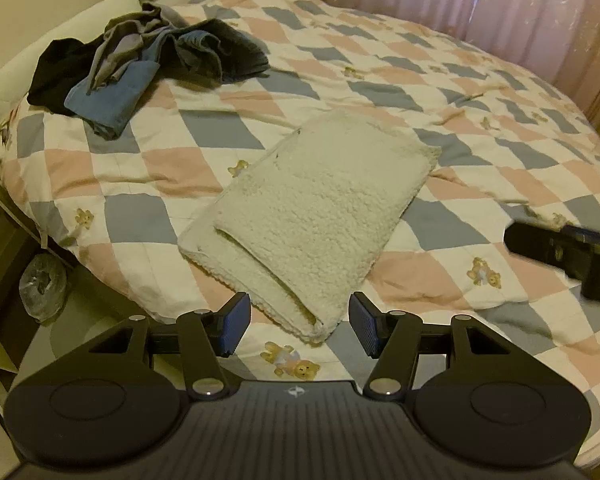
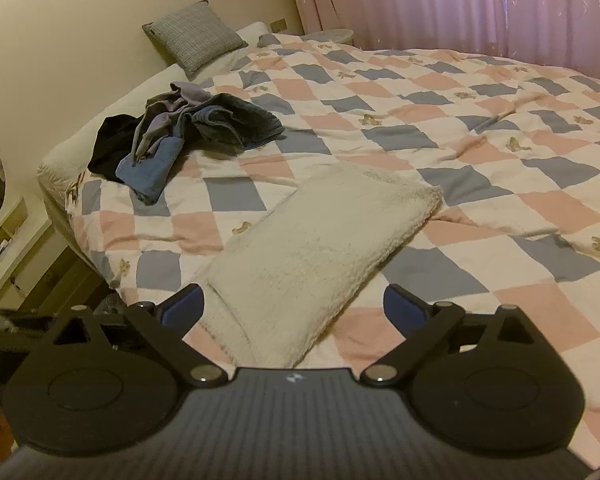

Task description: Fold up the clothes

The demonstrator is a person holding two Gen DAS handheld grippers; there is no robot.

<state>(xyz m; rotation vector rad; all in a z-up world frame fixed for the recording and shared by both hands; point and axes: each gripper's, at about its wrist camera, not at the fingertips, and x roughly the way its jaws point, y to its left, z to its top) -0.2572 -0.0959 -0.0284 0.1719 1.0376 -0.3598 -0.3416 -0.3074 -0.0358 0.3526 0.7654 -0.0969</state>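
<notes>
The cream fleece garment [image 1: 312, 216] is laid folded on the near part of the bed [image 1: 500, 128]. Both the left gripper [image 1: 298, 326] and right gripper [image 2: 292, 306] are held spread and empty above its near end. This fold is judged finished; next, a piece from the unfolded pile [image 1: 140, 68] at far left would need fetching.

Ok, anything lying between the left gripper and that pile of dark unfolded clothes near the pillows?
Only the folded cream fleece garment, directly ahead of the left gripper. The pile of dark unfolded clothes sits beyond it to the left, across bare checked quilt.

Folded garment [image 1: 316, 208]: nubbly cream fleece. Bedspread [image 1: 460, 92]: smooth printed cotton. Left tongs [image 1: 299, 328]: matt black plastic.
</notes>
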